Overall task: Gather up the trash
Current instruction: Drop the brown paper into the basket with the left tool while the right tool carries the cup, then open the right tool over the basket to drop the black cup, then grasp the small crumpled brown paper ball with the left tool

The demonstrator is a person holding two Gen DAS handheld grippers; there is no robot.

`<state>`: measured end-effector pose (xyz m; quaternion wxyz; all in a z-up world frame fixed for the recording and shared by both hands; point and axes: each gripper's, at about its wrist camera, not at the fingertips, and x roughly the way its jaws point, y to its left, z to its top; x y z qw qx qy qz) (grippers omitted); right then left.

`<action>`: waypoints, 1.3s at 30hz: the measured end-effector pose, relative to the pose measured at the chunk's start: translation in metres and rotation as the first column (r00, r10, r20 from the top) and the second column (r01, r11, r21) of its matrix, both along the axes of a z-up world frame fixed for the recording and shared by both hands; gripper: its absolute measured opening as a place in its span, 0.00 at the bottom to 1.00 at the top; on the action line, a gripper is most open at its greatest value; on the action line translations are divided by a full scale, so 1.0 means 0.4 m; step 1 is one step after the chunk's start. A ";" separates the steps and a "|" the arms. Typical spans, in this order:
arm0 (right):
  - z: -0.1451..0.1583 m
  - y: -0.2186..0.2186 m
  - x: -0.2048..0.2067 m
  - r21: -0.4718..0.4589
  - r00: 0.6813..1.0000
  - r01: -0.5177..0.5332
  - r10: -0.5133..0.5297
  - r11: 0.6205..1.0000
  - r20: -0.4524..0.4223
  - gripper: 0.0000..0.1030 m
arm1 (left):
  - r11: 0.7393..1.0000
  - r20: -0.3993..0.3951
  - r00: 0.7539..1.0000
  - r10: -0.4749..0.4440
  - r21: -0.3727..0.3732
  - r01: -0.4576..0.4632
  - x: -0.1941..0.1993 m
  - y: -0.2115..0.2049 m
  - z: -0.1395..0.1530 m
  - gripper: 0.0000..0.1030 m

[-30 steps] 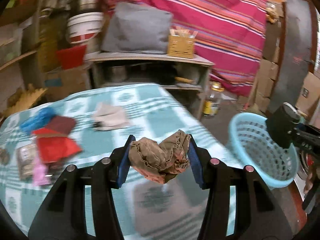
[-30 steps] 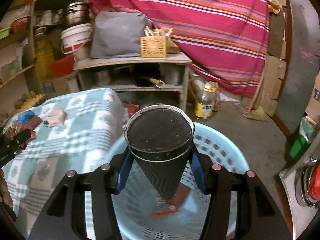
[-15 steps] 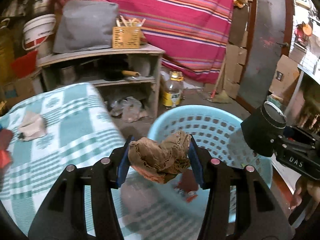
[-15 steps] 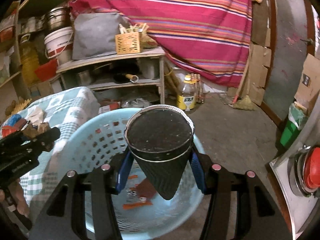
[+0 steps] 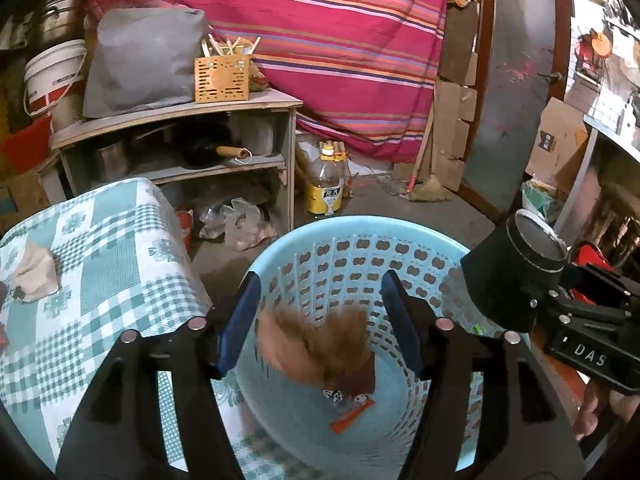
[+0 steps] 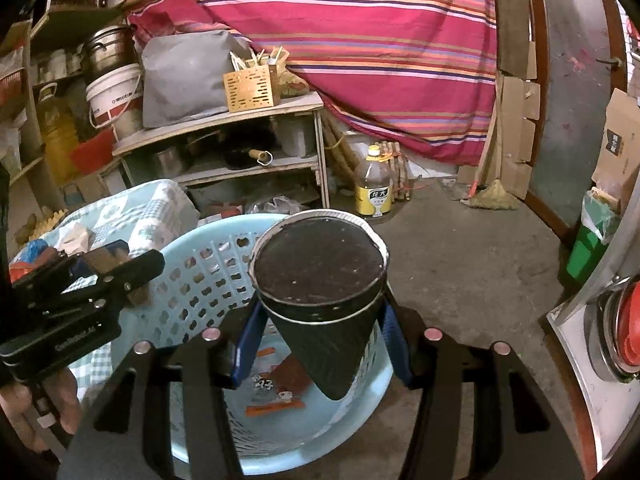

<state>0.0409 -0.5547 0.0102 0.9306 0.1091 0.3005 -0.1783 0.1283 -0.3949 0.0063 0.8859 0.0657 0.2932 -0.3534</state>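
Left wrist view: the left tongs (image 5: 320,320) stand wide apart, with nothing between the blue pads (image 5: 240,322). A brown crumpled wad (image 5: 320,350), motion-blurred, sits in the gap below them, over the inside of the light-blue basket (image 5: 360,236); it touches neither pad. Whether it has reached the basket floor cannot be told. Small wrappers, one orange (image 5: 352,416), lie at the basket bottom. The basket stands on the floor just beside the surface with the teal checked cloth (image 5: 112,264). A pale crumpled tissue (image 5: 34,274) lies on that cloth, at the left. At the right edge, the right tongs hold a black paper cup (image 5: 512,276) above the basket rim.

Right wrist view: the right tongs (image 6: 320,332) are closed narrow on the black paper cup (image 6: 320,280), pads pressed to both sides of its tapering wall, its mouth toward the camera. The cup hangs over the basket (image 6: 192,276), which holds flat wrappers (image 6: 276,396). The left tongs (image 6: 120,268) reach in from the left, over the basket rim; their spread is not readable from this angle. A bottle with a yellow label (image 6: 374,188) stands on the floor beyond, near a wooden shelf unit (image 6: 224,120).
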 end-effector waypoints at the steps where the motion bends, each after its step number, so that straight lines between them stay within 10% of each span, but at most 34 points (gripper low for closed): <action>1: 0.000 0.000 0.001 0.000 1.000 0.001 -0.001 1.000 0.000 0.52 | 1.000 -0.005 1.000 0.002 -0.004 -0.002 0.001 0.001 0.000 0.67; 18: 0.015 0.093 0.052 -0.020 0.999 -0.034 0.034 0.999 0.003 0.53 | 0.982 0.049 0.981 0.190 -0.024 -0.189 0.030 0.214 0.056 0.93; 21: 0.020 0.114 0.057 -0.039 1.000 -0.012 0.012 0.999 0.008 0.77 | 0.976 0.067 0.974 0.216 -0.013 -0.216 0.028 0.265 0.062 0.95; 24: 0.028 0.127 0.064 -0.023 1.000 -0.010 0.011 1.000 0.016 0.78 | 0.967 0.087 0.964 0.252 0.001 -0.253 0.028 0.322 0.066 0.95; 39: 0.050 0.405 0.174 -0.060 0.987 -0.155 0.158 0.986 0.040 0.87 | 0.863 0.140 0.857 0.495 0.037 -0.504 0.076 0.683 0.072 0.95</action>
